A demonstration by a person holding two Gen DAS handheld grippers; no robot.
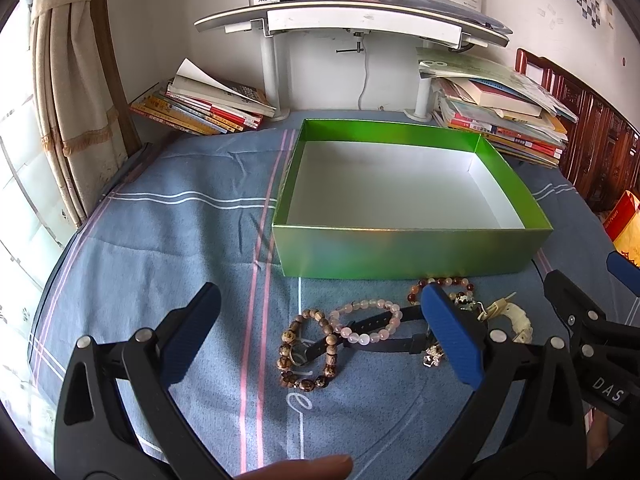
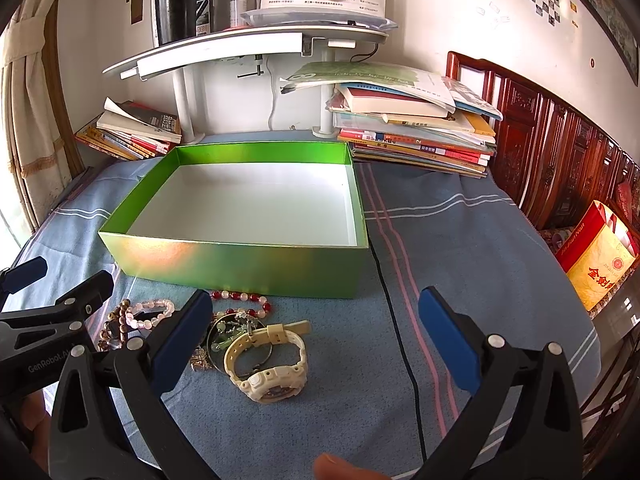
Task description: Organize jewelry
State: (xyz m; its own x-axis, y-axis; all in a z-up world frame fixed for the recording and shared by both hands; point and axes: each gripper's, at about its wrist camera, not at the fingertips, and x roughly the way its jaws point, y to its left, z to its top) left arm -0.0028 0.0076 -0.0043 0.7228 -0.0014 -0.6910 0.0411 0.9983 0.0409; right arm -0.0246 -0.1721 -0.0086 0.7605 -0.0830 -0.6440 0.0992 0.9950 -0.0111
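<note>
Jewelry lies in a loose heap on the blue striped cloth (image 1: 192, 240) just this side of the green box (image 1: 408, 254), and both claws hang over it with nothing held. The left claw (image 1: 320, 340) is spread wide, its fingers straddling the wooden bead bracelet (image 1: 298, 354), the pink bead bracelet (image 1: 370, 320) and the black watch strap (image 1: 384, 330) that runs left to right between them. These pieces sit straight ahead of it, between its tips, so it looks the nearer one for that end of the heap. The right claw (image 2: 316, 340) is spread just as wide, with the cream watch (image 2: 272, 372) low between its fingers and closer to its left finger; the watch rests with its band looped and its face turned toward the camera. Beside the watch are a tangle of small charms and a ring (image 2: 232, 332), and beyond them a red and white bead bracelet (image 2: 244, 300) touching or nearly touching the box's near wall.

The box stands open and empty, white inside, its long side facing the claws. A black cord (image 2: 396, 320) crosses the cloth to the right of the box. Farther back, stacks of books (image 2: 416, 136) flank a white shelf stand (image 2: 240, 46) against the wall of the room.
</note>
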